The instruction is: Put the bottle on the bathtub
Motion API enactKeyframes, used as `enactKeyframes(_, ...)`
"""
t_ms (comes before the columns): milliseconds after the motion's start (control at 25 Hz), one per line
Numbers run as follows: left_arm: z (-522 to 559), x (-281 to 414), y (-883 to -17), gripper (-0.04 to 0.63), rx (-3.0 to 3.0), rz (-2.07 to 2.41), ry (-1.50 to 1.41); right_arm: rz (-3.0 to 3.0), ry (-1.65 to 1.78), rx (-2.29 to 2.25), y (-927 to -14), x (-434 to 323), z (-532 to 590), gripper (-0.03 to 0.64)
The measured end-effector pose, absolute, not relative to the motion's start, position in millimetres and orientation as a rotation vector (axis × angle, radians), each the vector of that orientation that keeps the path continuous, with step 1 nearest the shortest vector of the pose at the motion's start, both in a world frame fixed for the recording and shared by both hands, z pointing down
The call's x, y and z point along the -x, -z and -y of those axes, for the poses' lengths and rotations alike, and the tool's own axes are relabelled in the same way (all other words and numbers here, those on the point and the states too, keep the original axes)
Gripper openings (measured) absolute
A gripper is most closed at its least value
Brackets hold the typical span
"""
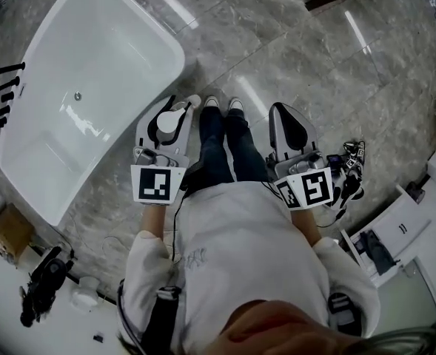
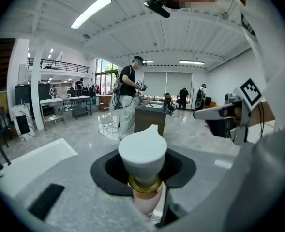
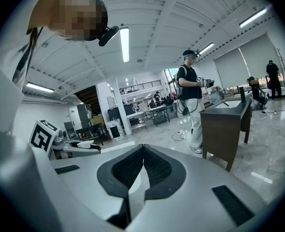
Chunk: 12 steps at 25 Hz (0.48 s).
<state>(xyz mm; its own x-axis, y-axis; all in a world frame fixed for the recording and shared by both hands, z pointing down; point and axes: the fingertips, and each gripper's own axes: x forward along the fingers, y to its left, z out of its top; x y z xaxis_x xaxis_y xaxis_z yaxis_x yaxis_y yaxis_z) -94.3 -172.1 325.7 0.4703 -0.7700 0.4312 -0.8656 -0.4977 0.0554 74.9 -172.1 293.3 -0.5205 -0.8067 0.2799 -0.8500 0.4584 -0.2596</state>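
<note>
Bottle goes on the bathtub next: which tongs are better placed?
Left. The left tongs grip the bottle, and the bathtub lies on that side in the head view. The right tongs are shut and empty.

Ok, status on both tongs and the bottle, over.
Left tongs shut on white-capped pink bottle. Right tongs shut, empty. Bottle not yet on white bathtub; nothing seen blocking.

A: What do the right gripper [image 3: 143, 151]'s jaws hold?
B: Nothing; their black pads [image 3: 157, 169] meet at the tips. Beyond, a person [image 3: 191, 98] in a headset stands beside a dark cabinet [image 3: 227, 124] on the glossy floor [image 3: 273, 163].
</note>
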Motion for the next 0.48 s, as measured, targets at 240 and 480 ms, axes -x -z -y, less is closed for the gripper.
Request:
enactKeyframes(240,170.9,70.8,-390.3,0.132,-2.49,1.264,-0.593,2.573,-0.589,-1.447,-332.7,-73.9,172.3,0.012)
enactKeyframes(480,173.5,55.6,-456.2,0.131,-2.552,1.184,-0.674,2.508,-0.635,-1.474,-387.7,-84.7,165.9,0.012)
